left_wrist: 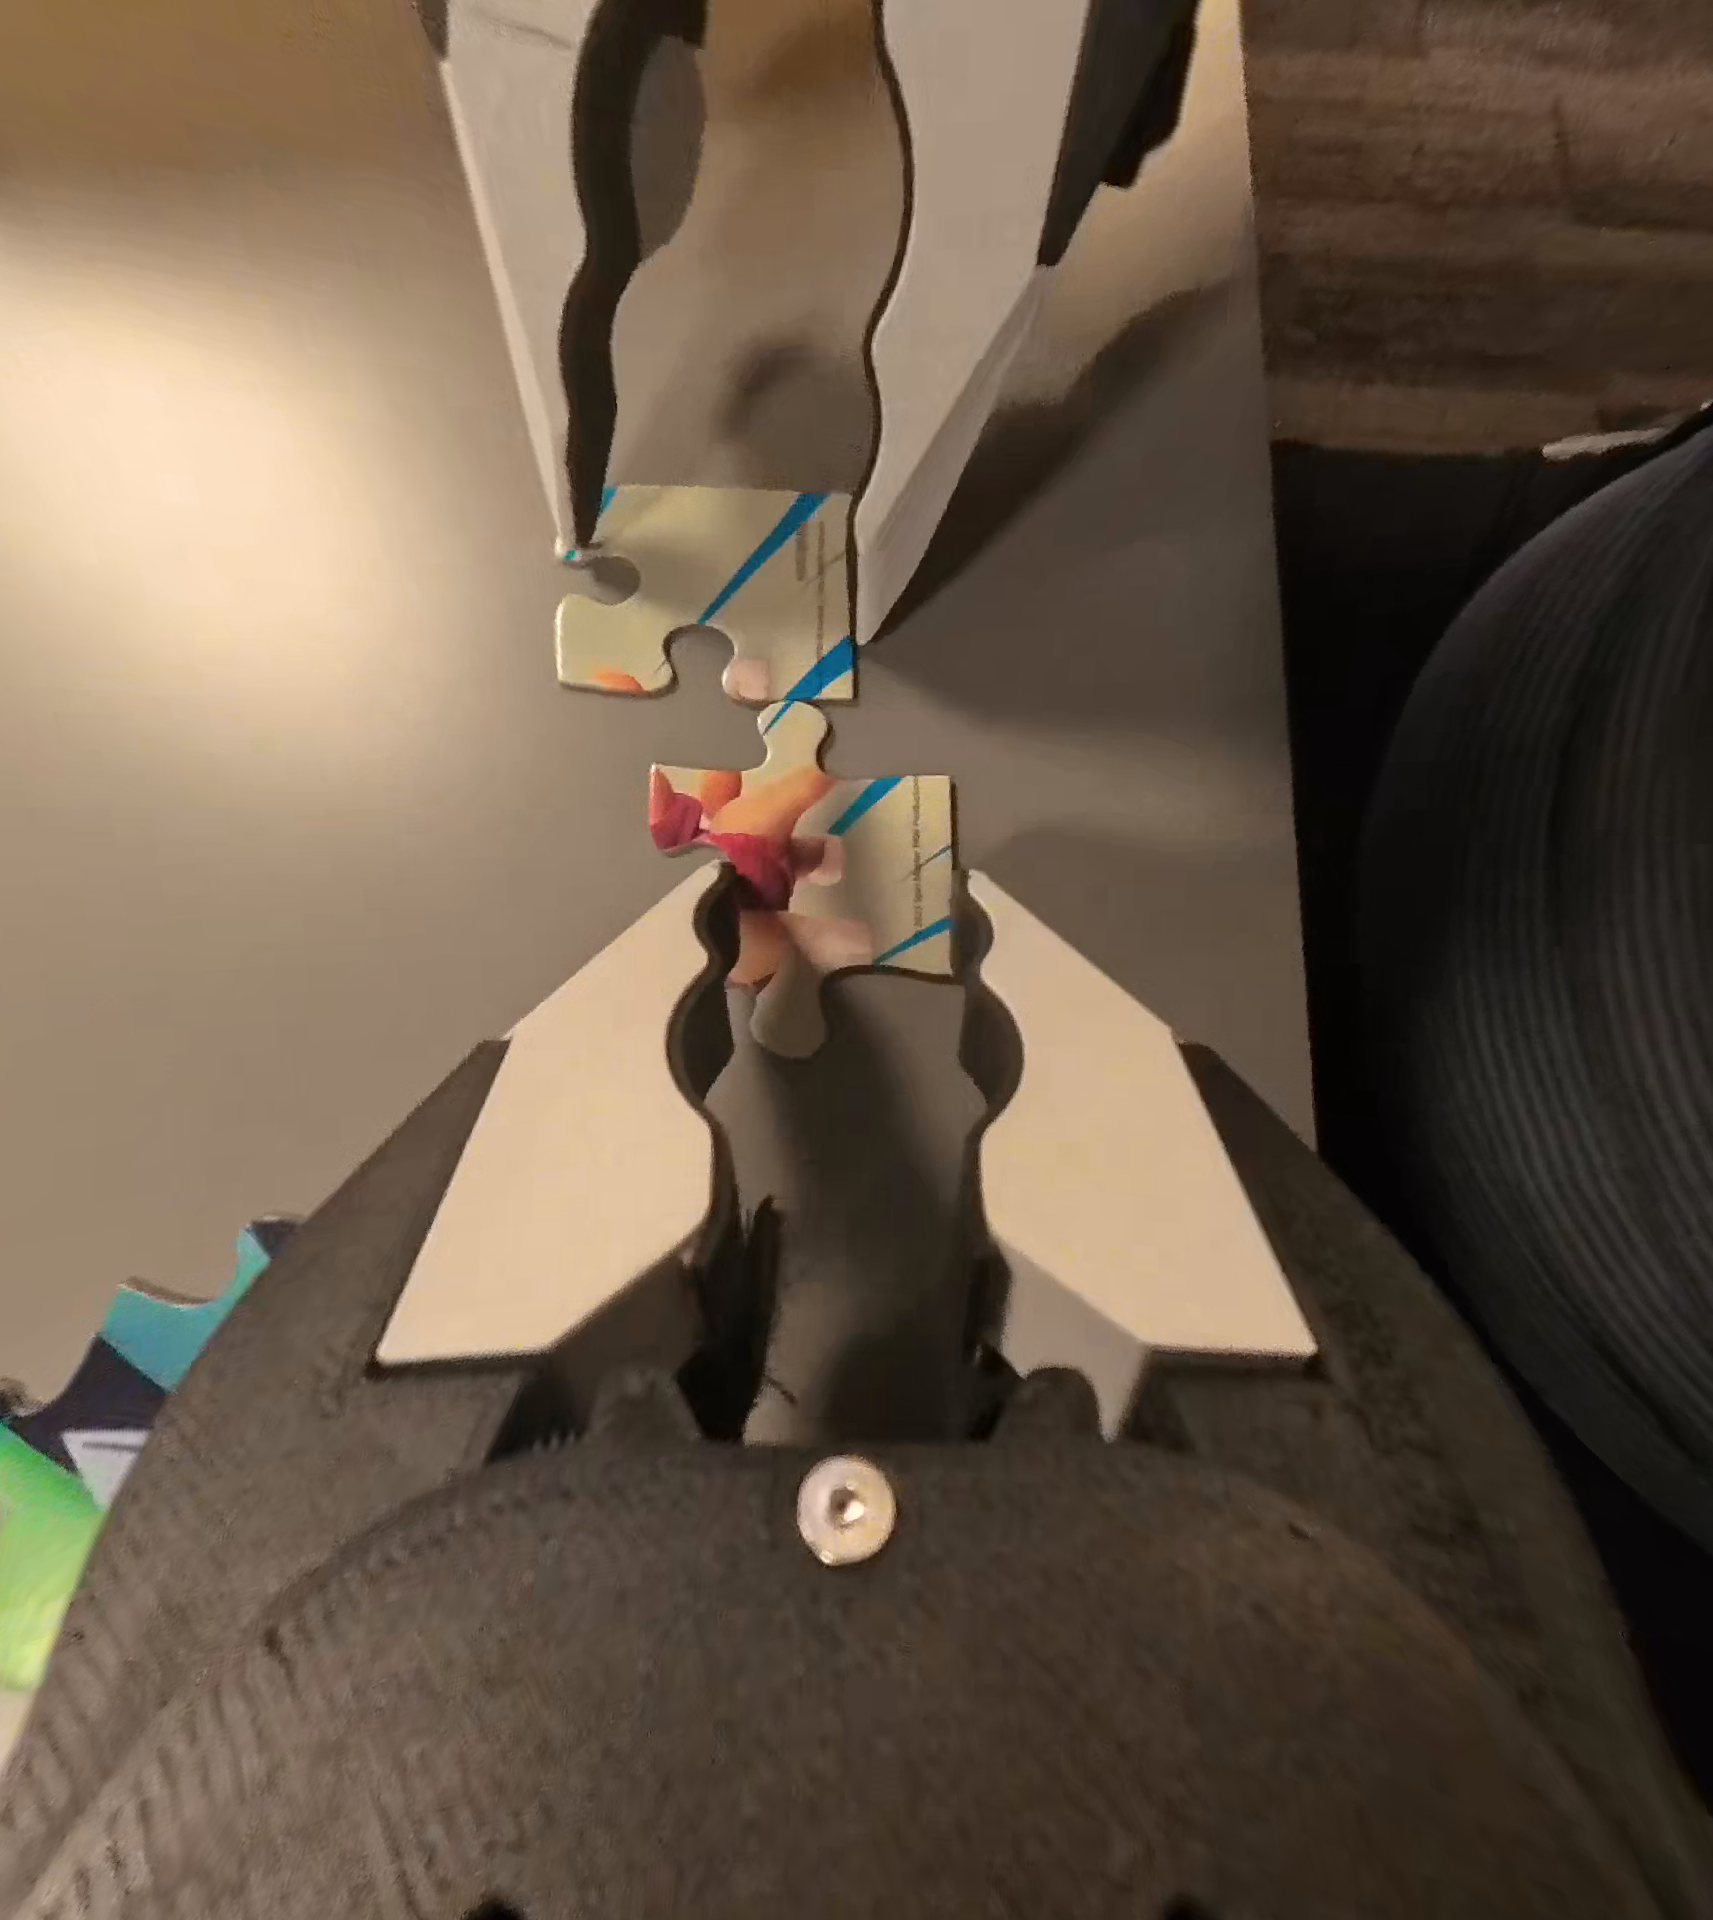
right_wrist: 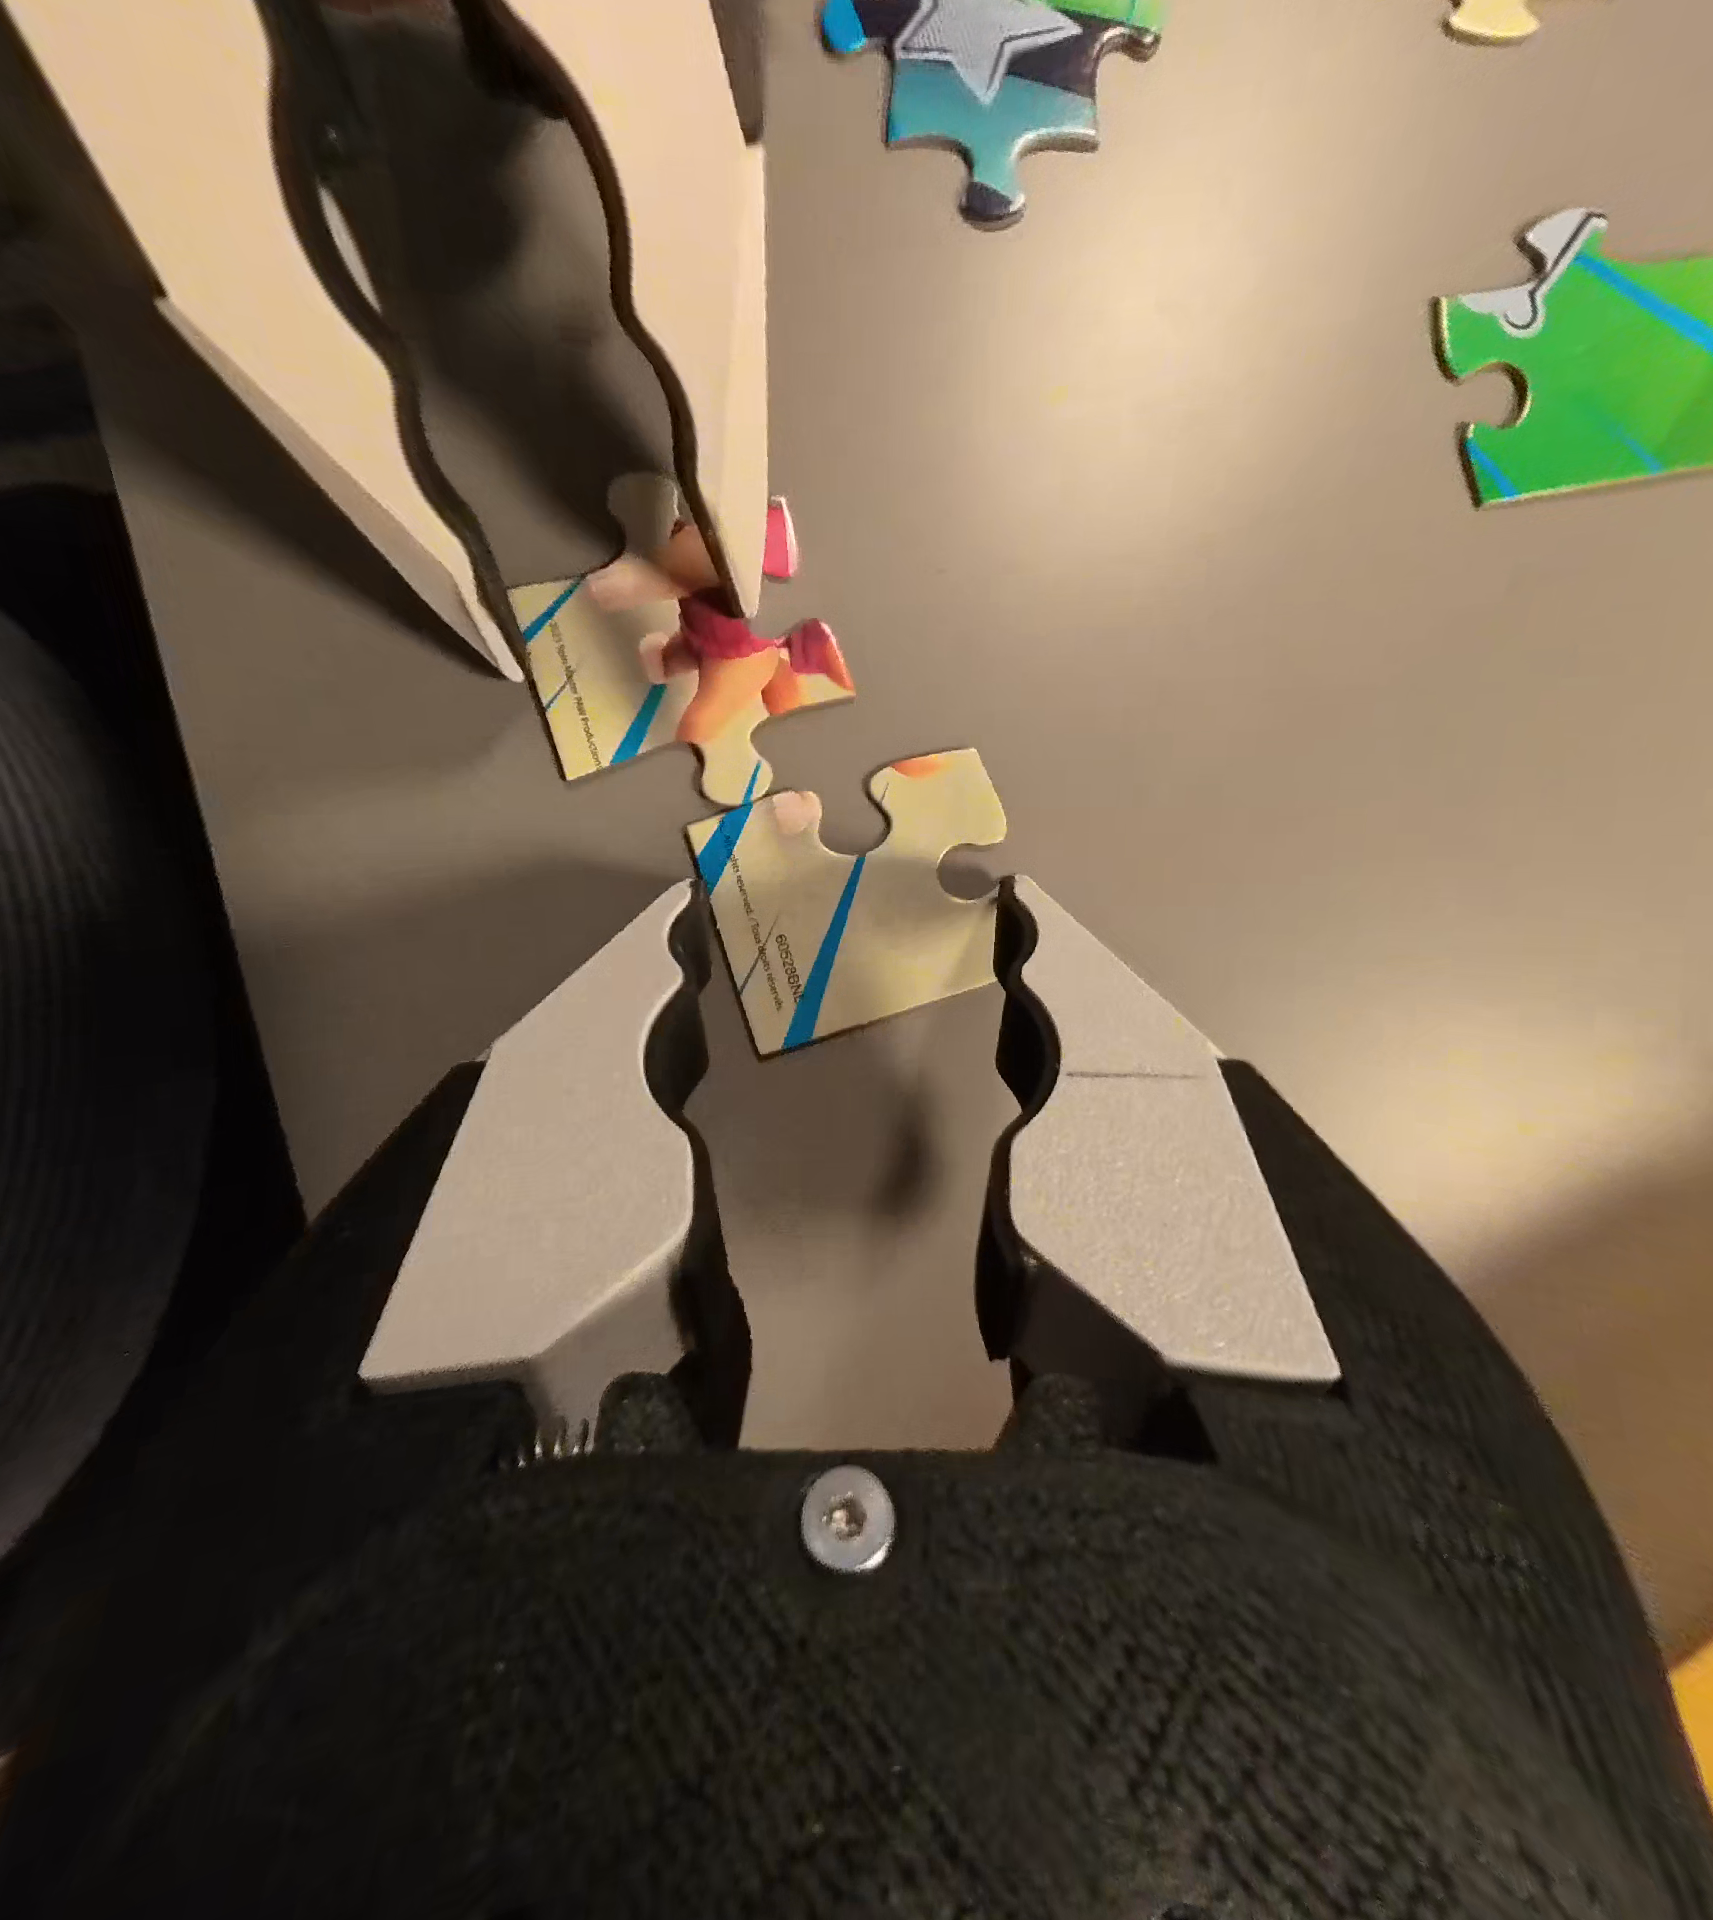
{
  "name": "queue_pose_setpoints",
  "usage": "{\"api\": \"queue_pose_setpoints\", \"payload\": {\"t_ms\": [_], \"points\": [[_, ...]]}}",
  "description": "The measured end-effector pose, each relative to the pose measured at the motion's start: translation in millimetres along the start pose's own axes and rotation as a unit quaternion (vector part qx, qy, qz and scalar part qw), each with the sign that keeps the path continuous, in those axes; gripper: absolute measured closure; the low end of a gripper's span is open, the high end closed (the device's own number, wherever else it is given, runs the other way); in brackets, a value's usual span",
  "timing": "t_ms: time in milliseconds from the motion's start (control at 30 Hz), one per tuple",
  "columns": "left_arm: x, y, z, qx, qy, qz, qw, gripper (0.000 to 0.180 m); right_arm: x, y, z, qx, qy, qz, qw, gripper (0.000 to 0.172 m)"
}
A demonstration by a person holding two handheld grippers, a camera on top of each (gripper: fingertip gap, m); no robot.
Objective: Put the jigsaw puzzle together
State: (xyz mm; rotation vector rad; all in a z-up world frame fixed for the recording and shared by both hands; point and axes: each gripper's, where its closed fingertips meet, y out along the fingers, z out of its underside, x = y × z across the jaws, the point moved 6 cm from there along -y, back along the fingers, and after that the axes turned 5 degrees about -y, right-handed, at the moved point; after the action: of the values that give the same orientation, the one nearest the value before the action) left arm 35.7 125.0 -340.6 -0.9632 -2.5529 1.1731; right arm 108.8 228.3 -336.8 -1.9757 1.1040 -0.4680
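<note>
**2 grippers, 2 puzzle pieces, tab near socket**

The left gripper point(left_wrist: 836, 883) pinches a pink-and-orange puzzle piece point(left_wrist: 810, 862) between both fingers. Facing it, the right gripper point(right_wrist: 847, 883) grips a pale yellow puzzle piece point(right_wrist: 852, 925) with blue stripes. The pieces are close together near the table's point(right_wrist: 1247, 831) edge beside the person. A green piece point(right_wrist: 1610, 374) and a blue star piece point(right_wrist: 997, 114) lie toward the far edge.

Warm, dim light pools on my table point(left_wrist: 156, 436) to one side — the rest falls off grey. My fingers point(right_wrist: 571, 1122) throw soft shadows forward. Edges bow with wide-angle distortion, and the outlying puzzle pieces point(left_wrist: 52, 1455) smear with blur — the centre stays fairly sharp.
</note>
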Motion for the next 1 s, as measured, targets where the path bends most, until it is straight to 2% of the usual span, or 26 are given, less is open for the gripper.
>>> {"api": "queue_pose_setpoints", "payload": {"t_ms": [200,233,367,467,567,733,900,1000], "points": [[-7.9,-0.5,1.6,-0.006,-0.013,0.005,1.0,0.141,15.2,-4.9,5.1,-0.01,0.019,0.009,1.0,0.118],[-10.2,-0.5,2.1,-0.008,-0.013,0.007,1.0,0.152,18.0,-5.8,5.9,-0.014,0.022,0.008,1.0,0.118],[-17.1,-1.4,2.7,-0.025,-0.022,-0.014,0.999,0.123,27.2,-10.3,4.3,-0.051,0.017,0.018,0.998,0.111],[-23.3,-2.6,5.9,-0.024,-0.018,-0.018,0.999,0.108,43.4,-12.0,-5.4,-0.098,0.025,-0.03,0.994,0.112],[-26.9,-1.4,8.4,-0.021,-0.021,-0.005,1.0,0.097,49.0,0.0,-14.5,-0.09,-0.001,-0.053,0.995,0.105],[-21.9,-1.9,7.1,0.009,-0.011,-0.026,1.0,0.107,44.7,19.1,-28.0,-0.053,-0.051,-0.097,0.993,0.093],[-18.6,-3.8,3.4,0.054,-0.011,-0.034,0.998,0.122,41.8,20.6,-32.4,0.01,-0.112,-0.101,0.988,0.105],[-19.3,-3.8,2.8,0.06,-0.006,-0.034,0.998,0.124,43.0,20.6,-33.6,0.022,-0.124,-0.097,0.987,0.114]]}}
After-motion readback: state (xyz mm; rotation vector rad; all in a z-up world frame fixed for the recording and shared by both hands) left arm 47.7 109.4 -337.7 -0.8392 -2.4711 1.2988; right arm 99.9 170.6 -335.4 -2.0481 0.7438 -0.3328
